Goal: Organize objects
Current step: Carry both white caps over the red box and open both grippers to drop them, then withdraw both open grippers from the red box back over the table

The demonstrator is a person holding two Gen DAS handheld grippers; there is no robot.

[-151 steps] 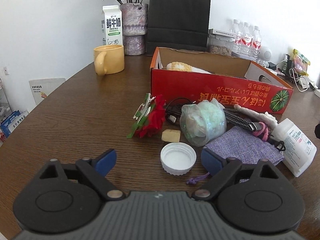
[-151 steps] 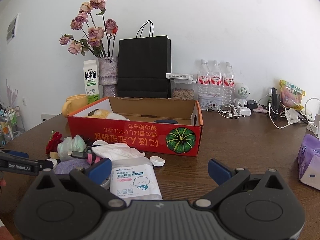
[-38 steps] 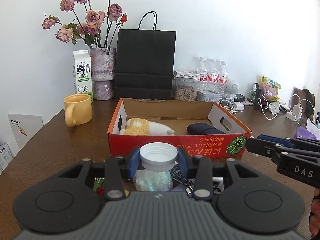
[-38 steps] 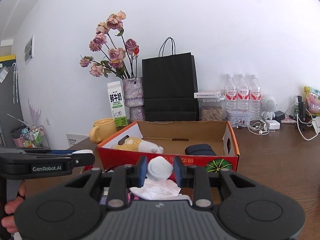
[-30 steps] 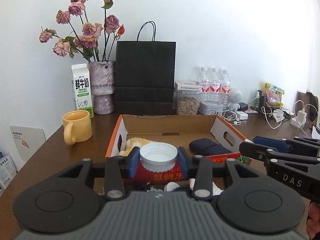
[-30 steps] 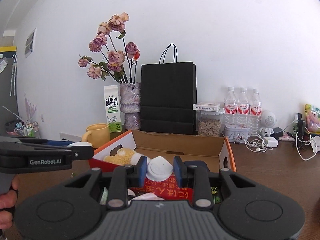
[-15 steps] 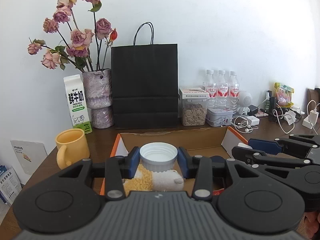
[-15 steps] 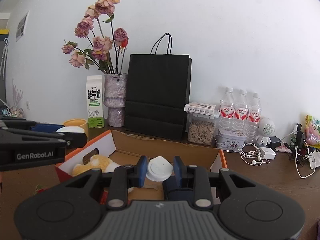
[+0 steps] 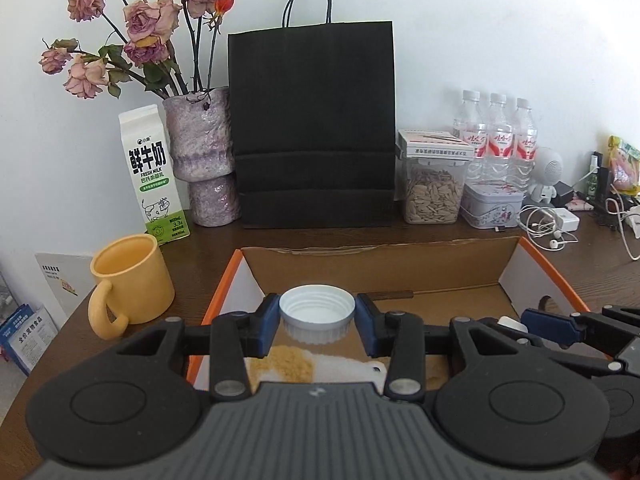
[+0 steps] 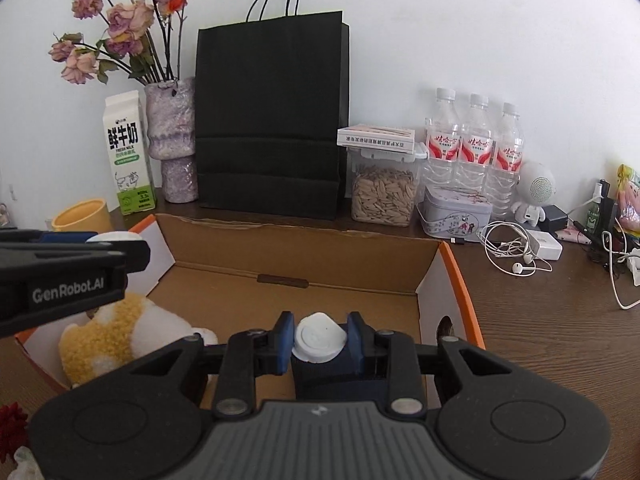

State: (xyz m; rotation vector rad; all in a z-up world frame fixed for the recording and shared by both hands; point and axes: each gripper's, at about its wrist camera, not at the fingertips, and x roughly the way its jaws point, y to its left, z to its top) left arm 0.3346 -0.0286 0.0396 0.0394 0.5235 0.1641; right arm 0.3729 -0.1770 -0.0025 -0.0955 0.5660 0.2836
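Note:
My left gripper (image 9: 317, 320) is shut on a white ribbed jar lid (image 9: 317, 312), held above the left part of the open cardboard box (image 9: 380, 268). My right gripper (image 10: 320, 340) is shut on a small white rounded cap (image 10: 319, 338), over the box (image 10: 304, 248) interior. Beneath it lies a dark blue pouch (image 10: 332, 376). A yellow-and-white plush toy (image 10: 108, 336) rests in the box's left end, also showing under the lid in the left wrist view (image 9: 296, 364). In the right wrist view the left gripper (image 10: 72, 276) crosses the left edge.
Behind the box stand a black paper bag (image 9: 312, 124), a vase of dried roses (image 9: 200, 152), a milk carton (image 9: 154, 176), a seed jar (image 9: 434, 192), a tin (image 9: 492, 204) and water bottles (image 9: 498, 140). A yellow mug (image 9: 128, 280) sits left. Cables and earphones (image 10: 516, 256) lie right.
Both grippers have moved forward over the box, each keeping its white piece; the box's red front wall has dropped out of view and the back-wall items look nearer.

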